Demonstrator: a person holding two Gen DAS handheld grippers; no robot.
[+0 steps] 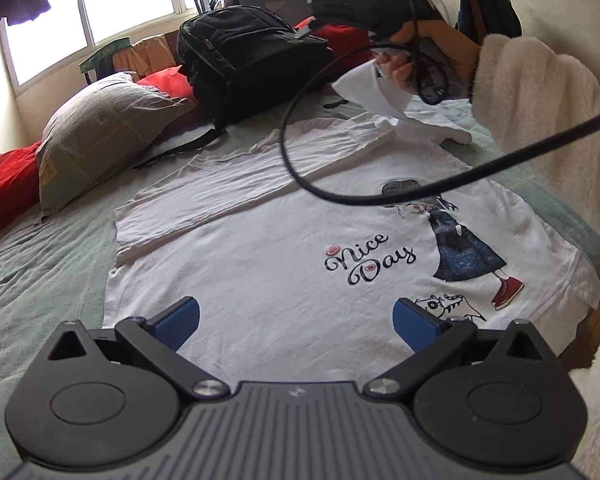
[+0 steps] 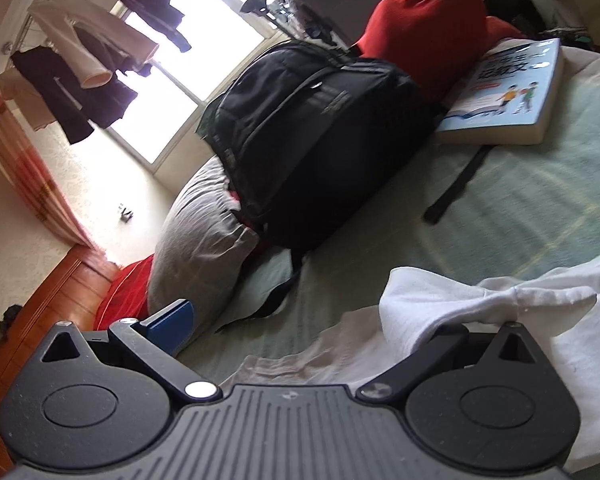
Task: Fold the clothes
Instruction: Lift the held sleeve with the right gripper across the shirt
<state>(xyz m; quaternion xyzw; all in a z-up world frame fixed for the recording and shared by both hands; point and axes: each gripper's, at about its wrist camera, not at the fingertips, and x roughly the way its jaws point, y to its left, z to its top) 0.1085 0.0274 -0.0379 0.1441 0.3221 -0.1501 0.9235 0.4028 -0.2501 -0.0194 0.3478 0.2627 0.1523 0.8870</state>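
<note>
While the wide-open, empty left claw point(image 1: 296, 322) is hovering over the white T-shirt point(image 1: 280, 248) lying on the bed point(image 1: 40, 280), I'm guessing the right claw point(image 2: 320, 322), spread apart with the sleeve point(image 2: 440, 304) draped over one finger, is needing a firmer pinch before folding inward.

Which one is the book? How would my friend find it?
Look at the green bed and find the big black backpack. The book lies flat just beside it, against a red cushion. It is the only thing with a light blue cover showing cartoon children.
</note>
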